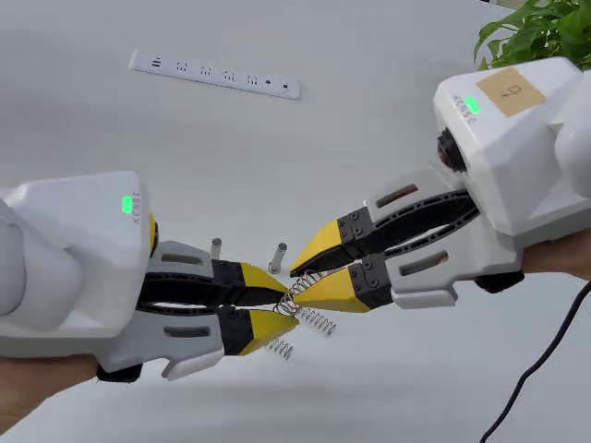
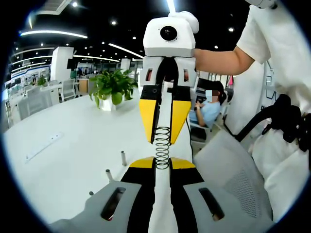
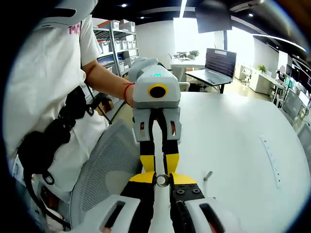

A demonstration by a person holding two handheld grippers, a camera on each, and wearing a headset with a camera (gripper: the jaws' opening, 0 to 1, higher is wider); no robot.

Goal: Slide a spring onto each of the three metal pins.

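A thin metal spring [image 1: 296, 293] hangs in the air between the two yellow-tipped grippers. My left gripper [image 1: 289, 306] comes in from the lower left, shut on one end of the spring [image 2: 162, 145]. My right gripper [image 1: 294, 287] reaches in from the right, shut on the other end, which shows as a ring [image 3: 162, 180] between its tips. Two short metal pins [image 1: 215, 247] [image 1: 277, 257] stand upright on the white table just behind the tips. Three pins [image 2: 123, 158] show in a row in the left gripper view. Two more springs [image 1: 317, 320] [image 1: 281, 349] lie on the table below the grippers.
A white power strip [image 1: 214, 74] lies at the back of the table [image 1: 369, 120]. A green plant [image 1: 540, 28] stands at the far right corner. A black cable [image 1: 545, 360] trails at the lower right. A grey mesh chair [image 3: 102, 165] stands beside the person.
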